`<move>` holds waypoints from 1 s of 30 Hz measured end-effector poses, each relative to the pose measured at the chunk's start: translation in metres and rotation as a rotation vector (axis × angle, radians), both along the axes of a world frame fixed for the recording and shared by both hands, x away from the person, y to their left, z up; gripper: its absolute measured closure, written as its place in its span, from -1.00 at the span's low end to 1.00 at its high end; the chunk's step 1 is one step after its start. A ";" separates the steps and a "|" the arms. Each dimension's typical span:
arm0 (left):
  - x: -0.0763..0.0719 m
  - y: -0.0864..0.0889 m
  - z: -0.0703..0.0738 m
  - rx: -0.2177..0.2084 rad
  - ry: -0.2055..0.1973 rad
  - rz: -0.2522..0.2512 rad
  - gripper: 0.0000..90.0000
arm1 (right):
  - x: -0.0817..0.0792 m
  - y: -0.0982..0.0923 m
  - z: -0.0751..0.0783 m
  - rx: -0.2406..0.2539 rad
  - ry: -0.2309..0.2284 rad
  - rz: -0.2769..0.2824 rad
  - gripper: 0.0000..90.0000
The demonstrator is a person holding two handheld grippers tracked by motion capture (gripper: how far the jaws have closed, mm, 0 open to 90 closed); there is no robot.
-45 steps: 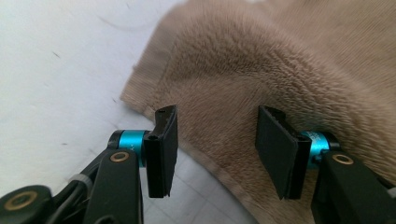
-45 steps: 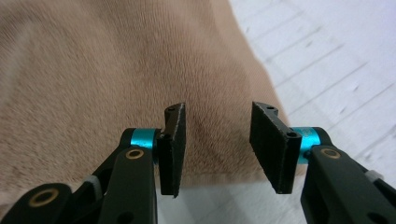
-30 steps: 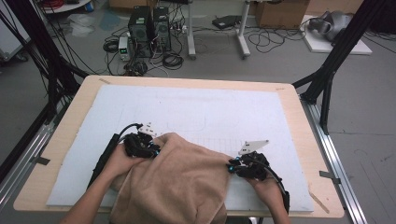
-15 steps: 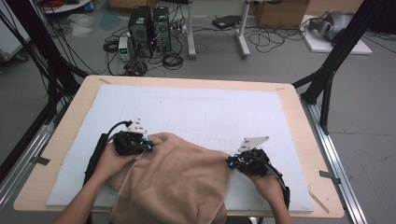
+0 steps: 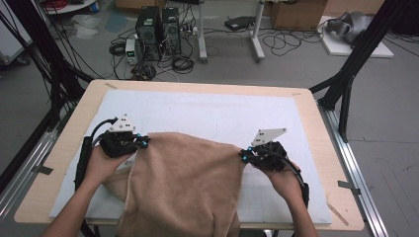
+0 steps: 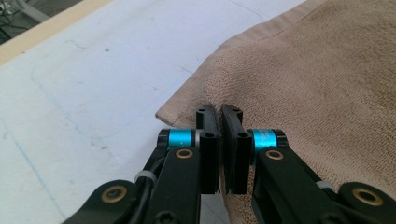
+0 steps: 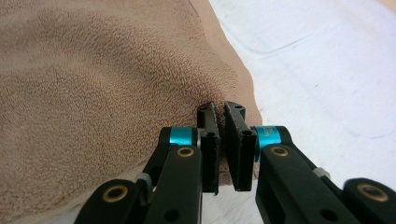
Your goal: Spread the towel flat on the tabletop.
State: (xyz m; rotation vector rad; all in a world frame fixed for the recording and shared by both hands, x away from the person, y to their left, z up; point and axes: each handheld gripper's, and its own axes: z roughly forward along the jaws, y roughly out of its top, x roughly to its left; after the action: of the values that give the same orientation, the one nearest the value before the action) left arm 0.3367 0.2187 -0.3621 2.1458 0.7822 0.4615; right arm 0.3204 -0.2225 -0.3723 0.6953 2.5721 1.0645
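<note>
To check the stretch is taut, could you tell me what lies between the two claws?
In the high view, the tan towel spans between the left claw and right claw.

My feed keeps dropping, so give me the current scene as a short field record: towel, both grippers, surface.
towel: tan towel, stretched between the grippers, near end hanging over the table's front edge
left gripper: shut on the towel's edge near a corner
right gripper: shut on the towel's edge
surface: white mat on a wooden table
beyond table: computer towers, cables on floor
</note>
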 end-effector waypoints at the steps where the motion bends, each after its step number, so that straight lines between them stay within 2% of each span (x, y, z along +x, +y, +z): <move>1: 0.003 0.002 0.002 -0.002 -0.003 0.009 0.91 | 0.004 0.000 0.003 -0.001 -0.004 0.002 0.89; 3: 0.014 0.004 0.008 -0.017 -0.011 0.035 0.91 | 0.015 -0.001 0.012 -0.019 -0.019 -0.012 0.90; 5: 0.030 0.005 0.018 -0.029 -0.015 0.061 0.91 | 0.033 -0.003 0.024 -0.005 -0.024 -0.025 0.90; 6: 0.041 0.005 0.025 -0.036 -0.027 0.080 0.91 | 0.044 -0.004 0.033 -0.012 -0.034 -0.029 0.90; 8: 0.065 0.002 0.047 -0.055 -0.078 0.131 0.91 | 0.072 -0.002 0.055 -0.005 -0.062 -0.059 0.90; 9: 0.079 0.001 0.060 -0.057 -0.099 0.164 0.91 | 0.088 -0.001 0.068 -0.009 -0.090 -0.079 0.90; 11: 0.101 -0.004 0.081 -0.053 -0.135 0.250 0.86 | 0.120 -0.001 0.094 0.016 -0.122 -0.182 0.75; 12: 0.108 -0.006 0.086 -0.064 -0.134 0.283 0.71 | 0.133 -0.002 0.102 0.028 -0.120 -0.248 0.46; 13: 0.112 -0.006 0.088 -0.091 -0.112 0.279 0.46 | 0.141 -0.002 0.106 0.043 -0.104 -0.303 0.31; 14: 0.112 -0.005 0.087 -0.099 -0.104 0.258 0.35 | 0.145 -0.003 0.106 0.074 -0.077 -0.301 0.32; 15: 0.110 -0.006 0.083 -0.090 -0.102 0.238 0.36 | 0.144 -0.002 0.104 0.079 -0.078 -0.282 0.31; 17: 0.102 -0.005 0.072 -0.062 -0.101 0.198 0.35 | 0.135 0.002 0.093 0.057 -0.078 -0.238 0.31; 18: 0.096 -0.003 0.062 -0.049 -0.095 0.184 0.35 | 0.131 0.002 0.087 0.061 -0.072 -0.221 0.31; 21: 0.079 0.004 0.040 -0.066 -0.065 0.157 0.35 | 0.112 0.001 0.063 0.064 -0.032 -0.184 0.28; 23: 0.067 0.008 0.029 -0.075 -0.053 0.136 0.34 | 0.096 0.002 0.052 0.053 -0.030 -0.164 0.26; 25: 0.054 0.010 0.020 -0.085 -0.047 0.123 0.32 | 0.079 0.004 0.044 0.081 -0.021 -0.137 0.24; 28: 0.035 0.014 0.009 -0.096 -0.045 0.102 0.27 | 0.054 0.008 0.035 0.085 -0.038 -0.088 0.20; 30: 0.023 0.017 0.004 -0.098 -0.045 0.085 0.23 | 0.039 0.009 0.029 0.100 -0.030 -0.067 0.16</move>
State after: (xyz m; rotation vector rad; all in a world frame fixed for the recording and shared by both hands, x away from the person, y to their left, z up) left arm 0.3599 0.2352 -0.3584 2.0113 0.8564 0.5035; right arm 0.3595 -0.2136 -0.3430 0.7778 2.4667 1.1790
